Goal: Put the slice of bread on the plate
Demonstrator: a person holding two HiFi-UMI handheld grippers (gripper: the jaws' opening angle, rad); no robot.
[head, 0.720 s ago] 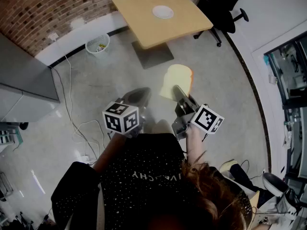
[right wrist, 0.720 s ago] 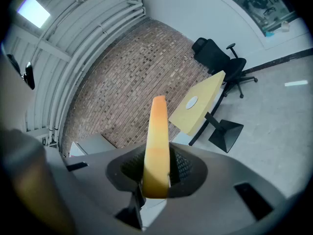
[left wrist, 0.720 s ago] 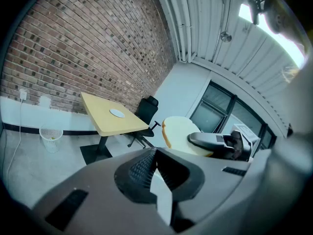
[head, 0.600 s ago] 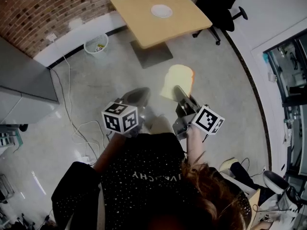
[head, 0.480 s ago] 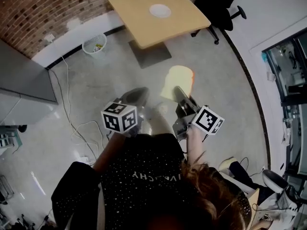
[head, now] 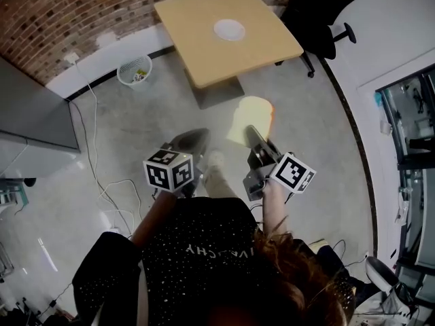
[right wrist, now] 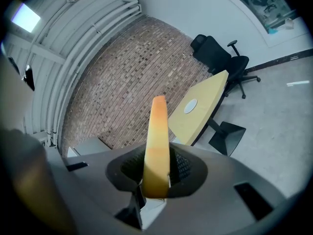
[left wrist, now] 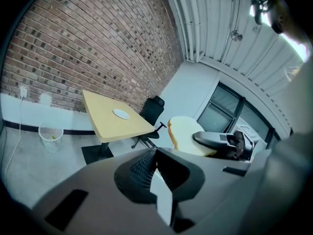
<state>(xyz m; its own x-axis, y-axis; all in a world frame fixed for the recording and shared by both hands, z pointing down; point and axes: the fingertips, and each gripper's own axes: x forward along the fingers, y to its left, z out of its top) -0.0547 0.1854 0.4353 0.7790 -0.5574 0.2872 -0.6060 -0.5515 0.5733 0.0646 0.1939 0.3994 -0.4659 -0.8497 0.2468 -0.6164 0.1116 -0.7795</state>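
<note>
Fingers of my right gripper (right wrist: 155,182) pinch the bottom of the slice of bread (right wrist: 157,131), whose lower edge is buried between them. Seen edge-on, it stands upright, pale with an orange-brown crust. It hangs over the floor (head: 136,124), well short of the table (head: 204,56) and its white plate (head: 229,28). My left gripper (left wrist: 155,173) is closed on nothing.

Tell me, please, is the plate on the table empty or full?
Empty: the plate lies bare on the table, while the right gripper holds the bread.
</note>
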